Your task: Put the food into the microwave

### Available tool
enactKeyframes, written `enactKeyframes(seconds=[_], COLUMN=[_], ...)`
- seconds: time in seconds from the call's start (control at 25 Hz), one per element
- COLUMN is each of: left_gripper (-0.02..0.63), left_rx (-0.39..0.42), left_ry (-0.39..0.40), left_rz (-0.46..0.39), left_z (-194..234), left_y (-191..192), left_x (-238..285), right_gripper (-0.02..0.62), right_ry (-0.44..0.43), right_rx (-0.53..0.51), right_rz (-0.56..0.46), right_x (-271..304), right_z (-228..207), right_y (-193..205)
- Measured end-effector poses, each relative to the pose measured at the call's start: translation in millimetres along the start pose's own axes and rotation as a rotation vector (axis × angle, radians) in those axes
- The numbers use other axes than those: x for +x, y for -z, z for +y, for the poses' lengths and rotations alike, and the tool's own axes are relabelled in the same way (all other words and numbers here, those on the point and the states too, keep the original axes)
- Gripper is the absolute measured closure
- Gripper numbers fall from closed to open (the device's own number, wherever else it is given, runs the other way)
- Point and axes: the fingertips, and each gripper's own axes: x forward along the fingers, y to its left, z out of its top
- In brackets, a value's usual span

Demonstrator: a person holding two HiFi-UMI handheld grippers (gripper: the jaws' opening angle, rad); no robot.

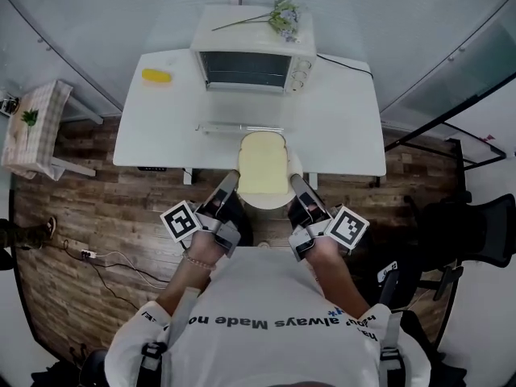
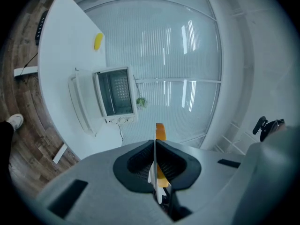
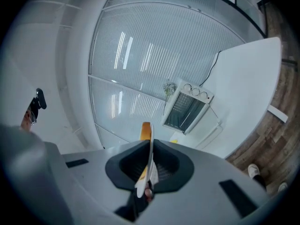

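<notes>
A slice of toast (image 1: 264, 164) lies on a white plate (image 1: 266, 203), carried just in front of the white table (image 1: 339, 127). My left gripper (image 1: 228, 185) is shut on the plate's left rim and my right gripper (image 1: 297, 185) on its right rim. In the left gripper view the jaws (image 2: 155, 146) pinch the thin plate edge, with the toast's orange crust (image 2: 160, 131) beyond. The right gripper (image 3: 149, 156) view shows the same, crust (image 3: 146, 130) above the plate edge. The microwave (image 1: 254, 63) stands at the table's back with its door (image 1: 242, 127) folded down open.
A yellow food item (image 1: 156, 76) lies on the table's left part. Flowers (image 1: 282, 14) rest on the microwave. A small cloth-covered side table (image 1: 32, 123) stands left, a black chair (image 1: 476, 232) right, and a power strip (image 1: 85, 254) on the wooden floor.
</notes>
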Motion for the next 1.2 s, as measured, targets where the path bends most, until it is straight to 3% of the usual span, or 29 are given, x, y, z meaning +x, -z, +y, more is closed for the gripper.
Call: enactKeyframes(seconds=[0.6, 1.2], left_gripper=[0.588, 0.588], left_rx=[0.010, -0.001], left_ry=[-0.002, -0.010], left_rz=[0.030, 0.049], left_z=[21.1, 44.7], left_y=[-152.3, -224.1], left_x=[72.9, 132.8], right_gripper=[0.571, 0.571], right_ry=[0.010, 0.024], right_rx=[0.009, 0.018], right_rz=[-0.018, -0.036], right_x=[163.2, 247.9], right_z=[-1.2, -20.1], right_y=[-36.9, -76.1])
